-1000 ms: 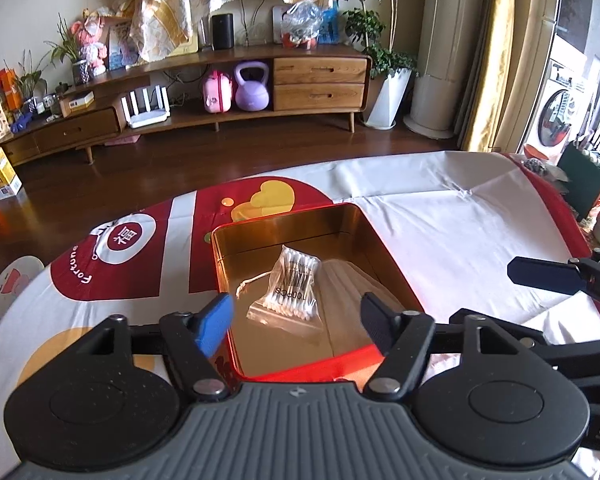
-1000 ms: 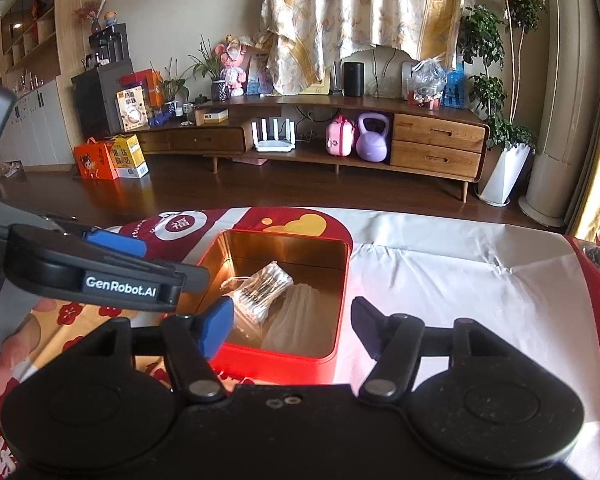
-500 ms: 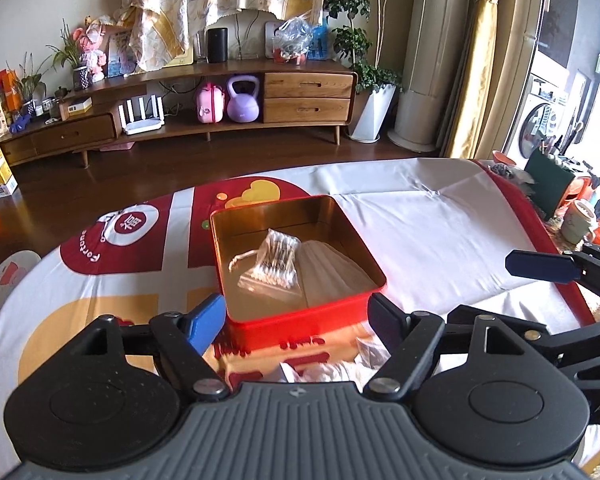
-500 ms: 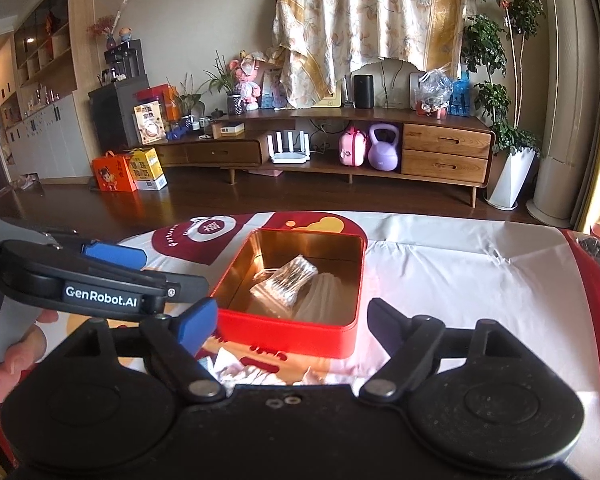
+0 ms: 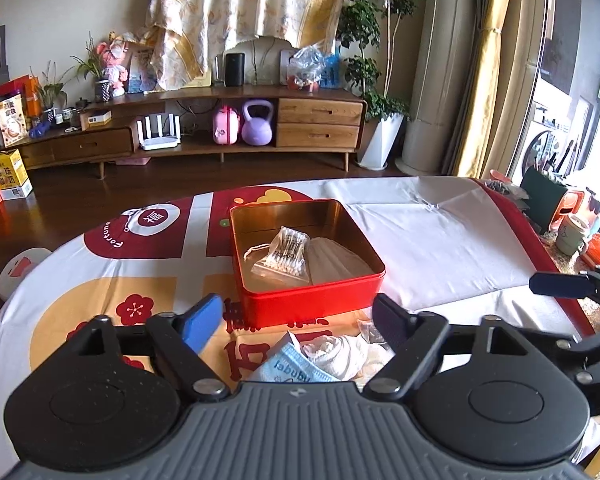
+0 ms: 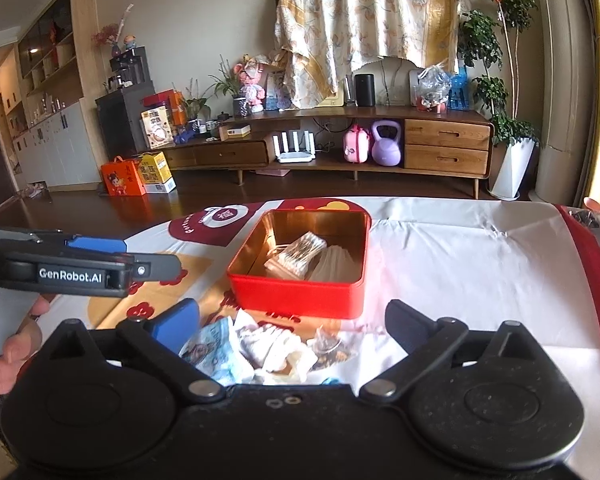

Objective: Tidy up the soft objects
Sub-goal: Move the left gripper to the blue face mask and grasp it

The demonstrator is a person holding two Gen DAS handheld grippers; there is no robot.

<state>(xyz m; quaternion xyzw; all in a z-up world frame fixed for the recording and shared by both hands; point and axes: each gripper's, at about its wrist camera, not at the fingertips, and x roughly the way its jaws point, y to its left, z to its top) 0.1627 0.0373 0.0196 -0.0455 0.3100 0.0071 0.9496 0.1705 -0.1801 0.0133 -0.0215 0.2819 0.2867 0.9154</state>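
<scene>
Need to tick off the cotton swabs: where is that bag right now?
The bag of cotton swabs lies inside the red tin, left of the folded white mask, mid-table in both wrist views.

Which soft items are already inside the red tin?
The bag of cotton swabs and the white folded mask lie in the red tin. The blue mask packet and white cloth remain outside, before it.

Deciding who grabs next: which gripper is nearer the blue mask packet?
Left. The blue mask packet lies between the open left gripper's fingers; the open right gripper sits further right.
</scene>
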